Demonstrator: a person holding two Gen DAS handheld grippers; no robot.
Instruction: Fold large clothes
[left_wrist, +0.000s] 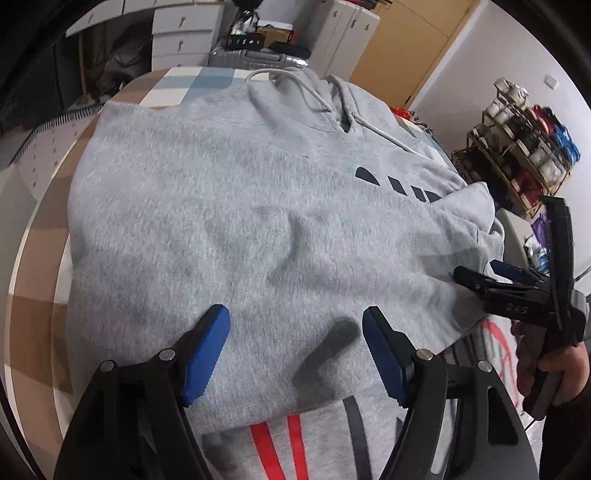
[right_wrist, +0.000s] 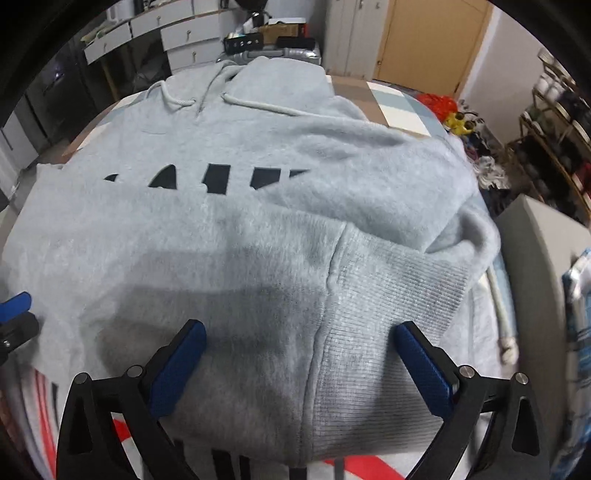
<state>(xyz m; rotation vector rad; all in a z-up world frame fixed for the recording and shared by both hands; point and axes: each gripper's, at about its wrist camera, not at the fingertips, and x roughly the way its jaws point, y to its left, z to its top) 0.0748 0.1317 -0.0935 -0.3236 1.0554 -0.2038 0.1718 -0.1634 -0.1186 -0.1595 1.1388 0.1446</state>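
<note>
**Hoodie half-folded, both grippers poised at the near hem**

With the grey hoodie (left_wrist: 236, 206) spread across the checked table (left_wrist: 40, 295), hood and drawstrings (right_wrist: 255, 105) at the far end, the sleeve fold looks done on at least one side: the ribbed cuff (right_wrist: 399, 280) lies across the body at near right, over the dark chest lettering (right_wrist: 218, 181). A second grey garment with red and black stripes (left_wrist: 273, 446) lies under the near edge.

Left gripper (left_wrist: 295, 354): jaws wide, blue pads straddling the near hem, nothing between them pressed. Right gripper (right_wrist: 299, 369): jaws also wide, hovering over the cuff seam, not gripping. In the left wrist view the right gripper shows at far right with the person's hand (left_wrist: 546, 369) on its handle.

Judgement: step in hand is the reach for the bottom edge, ahead of the lengthwise fold toward the hood. Next move calls for both tools to drop to the hem, well apart, and pinch only the hoodie layers. Risk: catching the striped garment underneath, or dragging the loose cuff out of place when lifting.
</note>
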